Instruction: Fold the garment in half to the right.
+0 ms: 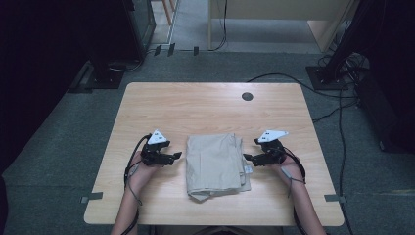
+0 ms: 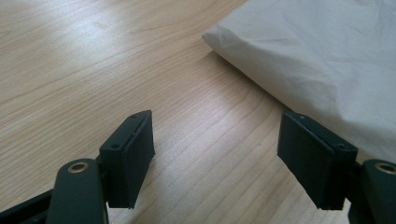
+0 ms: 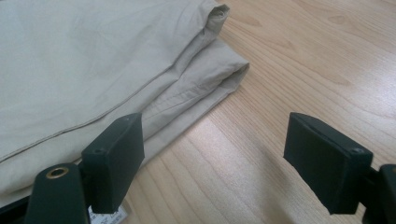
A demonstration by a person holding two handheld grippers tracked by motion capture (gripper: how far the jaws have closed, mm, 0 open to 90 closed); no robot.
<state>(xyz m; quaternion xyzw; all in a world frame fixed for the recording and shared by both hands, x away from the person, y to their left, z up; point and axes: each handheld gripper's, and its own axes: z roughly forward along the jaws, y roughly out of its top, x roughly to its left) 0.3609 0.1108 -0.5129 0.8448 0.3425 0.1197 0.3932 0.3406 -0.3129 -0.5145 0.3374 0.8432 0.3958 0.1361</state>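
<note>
A folded beige garment point(image 1: 215, 164) lies in the middle of the wooden table point(image 1: 205, 107), a small white label at its right edge. My left gripper point(image 1: 177, 155) rests just left of the cloth, jaws wide apart and empty. In the left gripper view the left gripper point(image 2: 217, 158) frames bare wood, with the garment point(image 2: 322, 56) ahead to the right. My right gripper point(image 1: 248, 157) sits at the cloth's right edge, open. In the right gripper view the right gripper point(image 3: 215, 158) has its left pad beside the garment point(image 3: 93, 60)'s layered hem, nothing pinched.
A round cable hole point(image 1: 247, 96) sits near the table's far edge. Grey carpet with cables point(image 1: 337, 117) surrounds the table, and dark stands rise at the back left and right. Tape marks point(image 1: 92, 197) flank the front corners.
</note>
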